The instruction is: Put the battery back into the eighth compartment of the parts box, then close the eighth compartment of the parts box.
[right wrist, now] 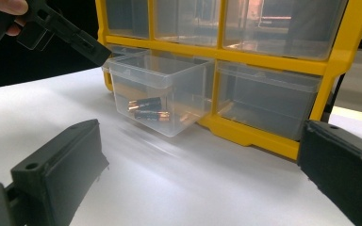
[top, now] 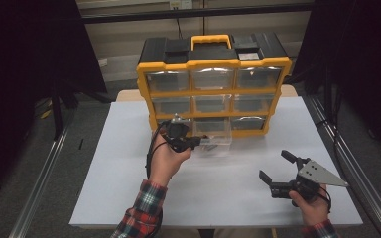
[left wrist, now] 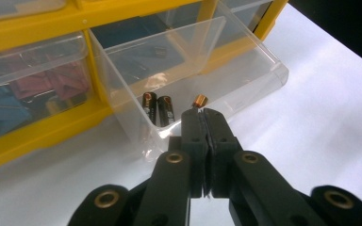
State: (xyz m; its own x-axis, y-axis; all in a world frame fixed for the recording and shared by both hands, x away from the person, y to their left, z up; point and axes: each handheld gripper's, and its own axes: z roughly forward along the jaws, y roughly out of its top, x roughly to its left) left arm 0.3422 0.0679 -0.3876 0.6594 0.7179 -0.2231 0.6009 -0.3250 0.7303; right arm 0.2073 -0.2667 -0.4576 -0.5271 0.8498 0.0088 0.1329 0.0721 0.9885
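Batteries (left wrist: 158, 109) are lying side by side in the drawer (left wrist: 245, 70), just beyond the closed, empty left claw (left wrist: 202, 115). Right claw (top: 277, 166) is gaping open, empty, near the bench's (top: 129, 163) front right corner.

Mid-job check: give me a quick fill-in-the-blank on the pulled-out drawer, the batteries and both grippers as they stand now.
1. The clear drawer pulled out of the yellow organizer sits in its ____ row.
2. The batteries lying in the drawer have black bodies and ____ ends.
3. The left gripper over the drawer has its jaws ____.
4. The right gripper over the white table has its jaws ____.

Missing words: bottom; copper; shut; open
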